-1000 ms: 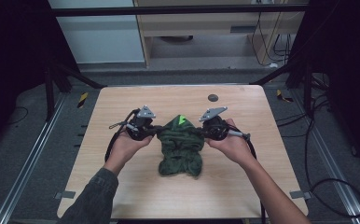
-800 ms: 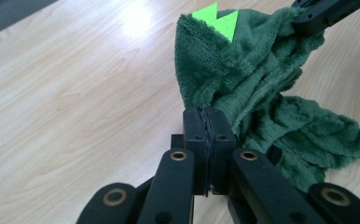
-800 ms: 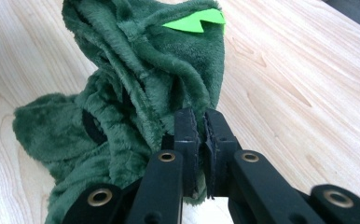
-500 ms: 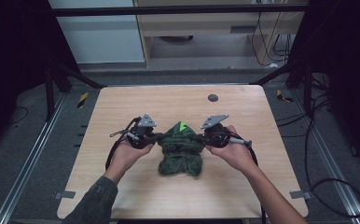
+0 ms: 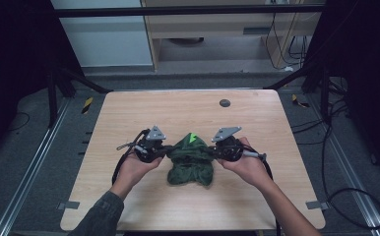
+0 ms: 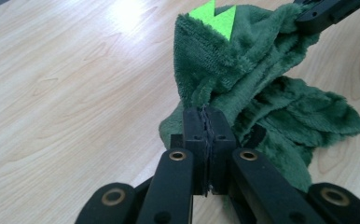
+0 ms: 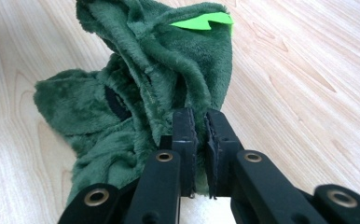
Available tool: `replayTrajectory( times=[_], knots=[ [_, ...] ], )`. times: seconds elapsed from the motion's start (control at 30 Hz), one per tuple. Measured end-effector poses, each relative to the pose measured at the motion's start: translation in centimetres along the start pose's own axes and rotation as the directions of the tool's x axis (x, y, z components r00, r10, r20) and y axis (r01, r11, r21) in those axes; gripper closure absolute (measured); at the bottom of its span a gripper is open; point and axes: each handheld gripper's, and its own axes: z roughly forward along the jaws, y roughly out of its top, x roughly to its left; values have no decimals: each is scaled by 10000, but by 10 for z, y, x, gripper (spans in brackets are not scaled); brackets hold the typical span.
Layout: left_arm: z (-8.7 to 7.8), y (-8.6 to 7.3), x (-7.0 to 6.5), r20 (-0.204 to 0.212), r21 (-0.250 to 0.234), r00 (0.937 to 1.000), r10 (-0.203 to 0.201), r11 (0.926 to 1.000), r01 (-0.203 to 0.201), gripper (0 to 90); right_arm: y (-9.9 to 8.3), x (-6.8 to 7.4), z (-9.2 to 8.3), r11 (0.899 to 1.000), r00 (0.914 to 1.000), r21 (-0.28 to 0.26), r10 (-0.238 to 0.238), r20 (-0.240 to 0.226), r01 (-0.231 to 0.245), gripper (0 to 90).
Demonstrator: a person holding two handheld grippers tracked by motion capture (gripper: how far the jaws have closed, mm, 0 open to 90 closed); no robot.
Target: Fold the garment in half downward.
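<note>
The table [image 5: 129,113] is pale wood, and near its middle, a little toward the person, lies a dark green fleece [image 5: 190,162], bunched and partly lifted. Its upper part is pulled up into a peak between the two tools, while the lower folds rest on the wood. A bright green patch [image 5: 192,138] with a zigzag edge sits at the top of that peak.

The left gripper [image 6: 208,140] is closed: its jaws meet with no gap, and a fold of the fleece is pinched at their tips. The right gripper [image 7: 200,140] is nearly closed too, with a narrow slit between the jaws, and green pile is caught at their tips. In the left gripper view the other tool's black tip bites the cloth at the top right corner.

From above, the left hand [image 5: 136,167] and right hand [image 5: 247,164] come in from the near edge, forearms angled inward, each tool pointing toward the other across the cloth. A small dark disc [image 5: 224,103] lies on the far part of the table, well apart.
</note>
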Motion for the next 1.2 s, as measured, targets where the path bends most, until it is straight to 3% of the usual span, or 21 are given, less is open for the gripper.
replayTrajectory(
  times=[0.27,0.73,1.2],
  knots=[
    [2,-11,-8,271,74,9996,40,10000,-42,887,-9,9,0,10000,9999,48,-82,-134,83,821],
    [10,-26,-13,337,148,9994,-96,9998,91,888,-21,19,3,9999,9996,94,-99,-263,102,787],
    [10,-34,-23,313,182,9992,230,9996,-236,888,-28,26,2,10000,9997,83,-50,-255,52,752]
  ],
)
